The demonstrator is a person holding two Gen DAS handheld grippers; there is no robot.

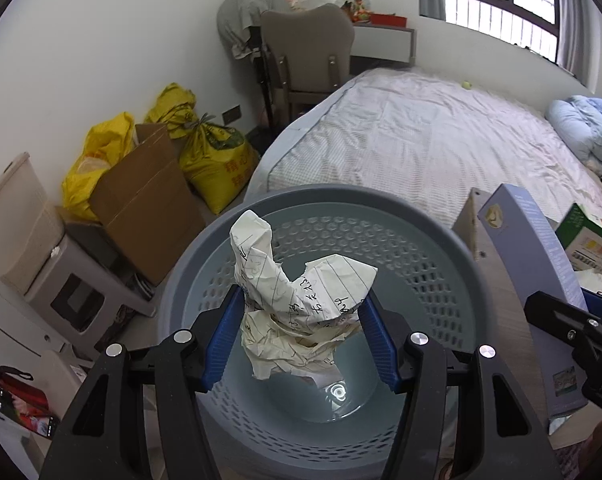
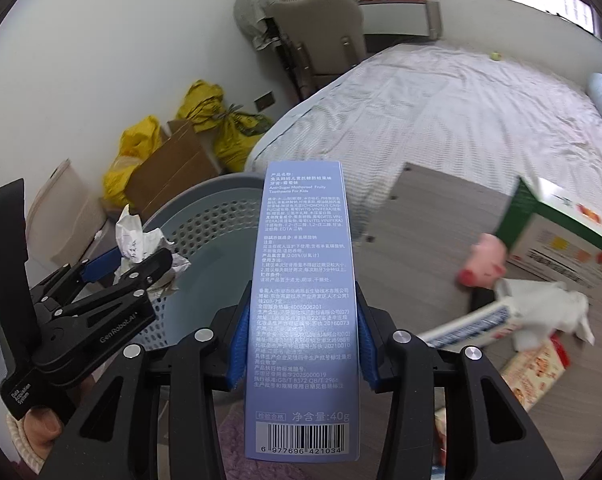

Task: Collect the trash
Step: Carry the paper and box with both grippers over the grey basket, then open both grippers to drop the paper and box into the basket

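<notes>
My left gripper [image 1: 299,304] is shut on a crumpled sheet of lined paper [image 1: 297,296] and holds it over the open mouth of a grey perforated waste basket [image 1: 421,272]. The same paper [image 2: 135,246] and left gripper [image 2: 141,260] show in the right wrist view, above the basket [image 2: 205,220]. My right gripper [image 2: 301,300] is shut on a tall blue toothpaste box [image 2: 303,300], held upright just right of the basket. That box also shows in the left wrist view [image 1: 541,280], with the right gripper's black body below it.
A bed [image 1: 441,132] lies behind the basket. Yellow bags [image 1: 217,152] and a cardboard box [image 1: 149,196] stand by the wall at left. On the wooden table at right lie a green-edged carton [image 2: 561,232], a pink toy [image 2: 483,264], white paper [image 2: 549,312] and a small printed box [image 2: 537,368].
</notes>
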